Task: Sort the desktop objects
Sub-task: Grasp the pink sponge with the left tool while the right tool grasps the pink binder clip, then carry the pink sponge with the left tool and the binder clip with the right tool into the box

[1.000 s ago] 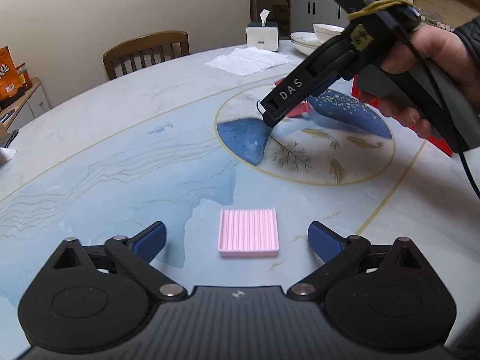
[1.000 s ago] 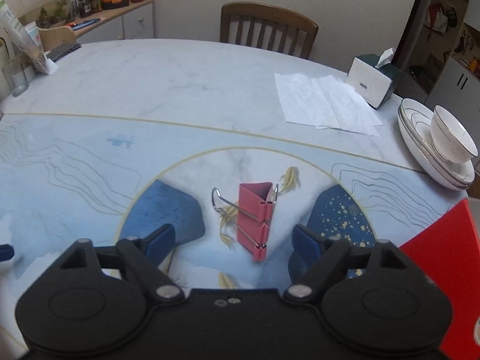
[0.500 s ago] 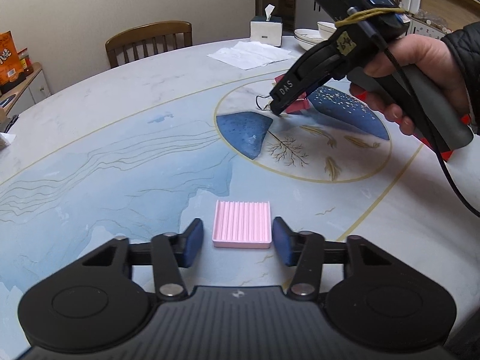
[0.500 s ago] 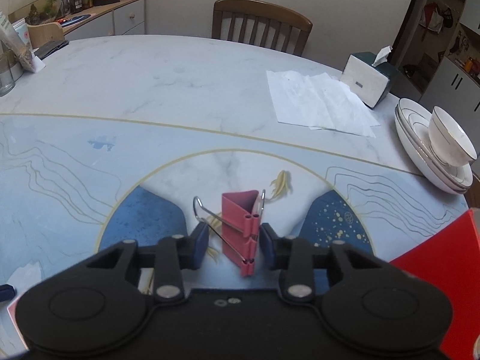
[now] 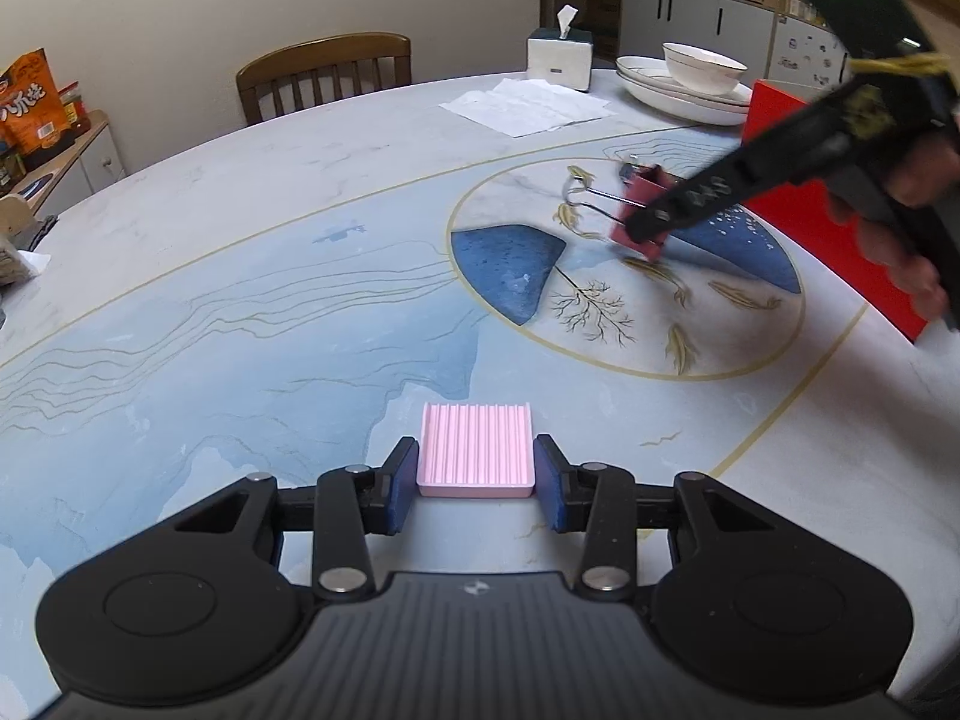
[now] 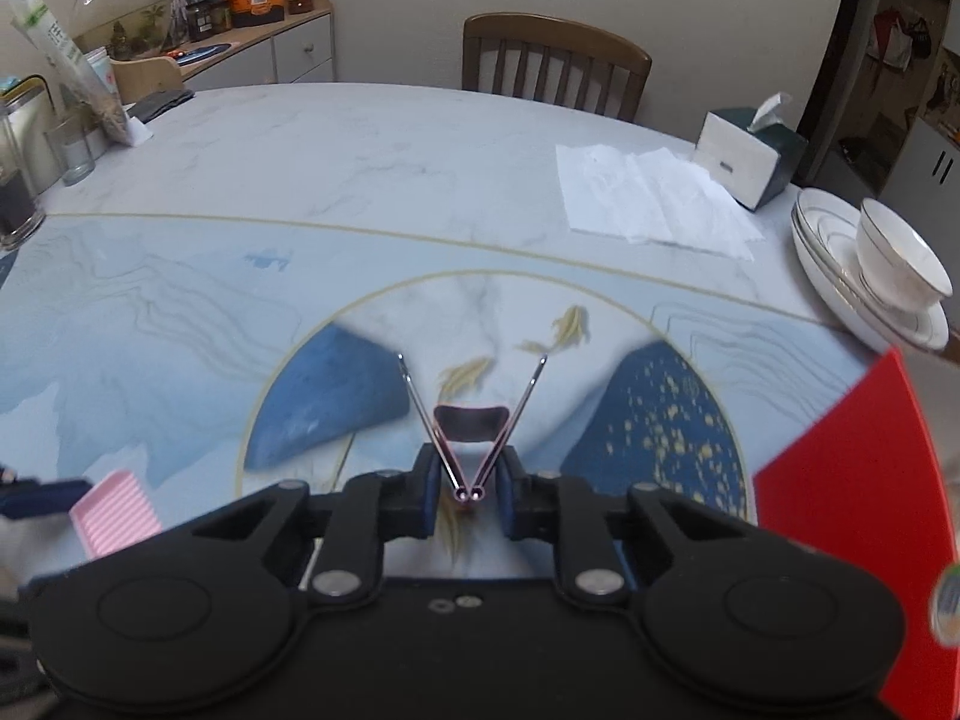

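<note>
Glossy marble-look table (image 5: 240, 240); ribbed pink pad (image 5: 476, 449), probably matt plastic; wooden chair (image 6: 555, 66).

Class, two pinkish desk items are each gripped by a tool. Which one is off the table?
The pink-red binder clip, pinched by the right tool, is raised and tilted above the table. The ribbed pink pad in the left tool lies flat.

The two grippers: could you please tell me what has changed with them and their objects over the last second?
Both closed from wide open. The left gripper now presses on the sides of the pink ridged pad, still flat on the table, its jaws still closing. The right gripper clamped the red binder clip and tilted it up. The tissue box, paper and dishes stayed put.
</note>
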Tool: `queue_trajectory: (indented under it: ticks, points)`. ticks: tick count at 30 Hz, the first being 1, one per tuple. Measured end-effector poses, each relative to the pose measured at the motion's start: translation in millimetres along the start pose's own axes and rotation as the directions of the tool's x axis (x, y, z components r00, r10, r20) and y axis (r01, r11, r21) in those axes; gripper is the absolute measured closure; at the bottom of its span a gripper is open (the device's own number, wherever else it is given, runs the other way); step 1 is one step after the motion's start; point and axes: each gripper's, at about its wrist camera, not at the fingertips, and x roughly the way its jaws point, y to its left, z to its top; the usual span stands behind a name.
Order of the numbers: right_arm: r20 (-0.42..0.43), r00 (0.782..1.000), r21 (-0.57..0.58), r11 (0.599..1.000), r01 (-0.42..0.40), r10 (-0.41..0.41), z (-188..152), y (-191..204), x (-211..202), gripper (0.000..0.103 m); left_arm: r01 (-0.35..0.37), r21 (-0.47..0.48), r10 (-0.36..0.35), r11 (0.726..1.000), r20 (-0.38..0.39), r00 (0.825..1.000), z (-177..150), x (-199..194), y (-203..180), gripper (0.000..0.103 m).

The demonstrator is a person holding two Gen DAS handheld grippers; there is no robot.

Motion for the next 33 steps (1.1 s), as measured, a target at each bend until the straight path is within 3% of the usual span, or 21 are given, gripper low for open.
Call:
queue_trajectory:
  ticks: [20,27,33]
  points:
    - [0.053,0.990,0.029,0.991,-0.131,0.129,-41,-34,-89,0.085,-0.018,-0.080,0.019,0.997,0.012,1.000,14,-27,-29,0.064]
    - [0.084,0.985,0.056,0.986,-0.158,0.153,-57,-54,-126,0.085,0.018,-0.099,-0.014,0.995,0.042,0.999,32,-44,-52,0.064]
    - [0.138,0.977,0.095,0.979,-0.178,0.164,-65,-82,-161,0.085,0.043,-0.062,-0.036,0.997,0.098,0.994,57,-61,-80,0.064]
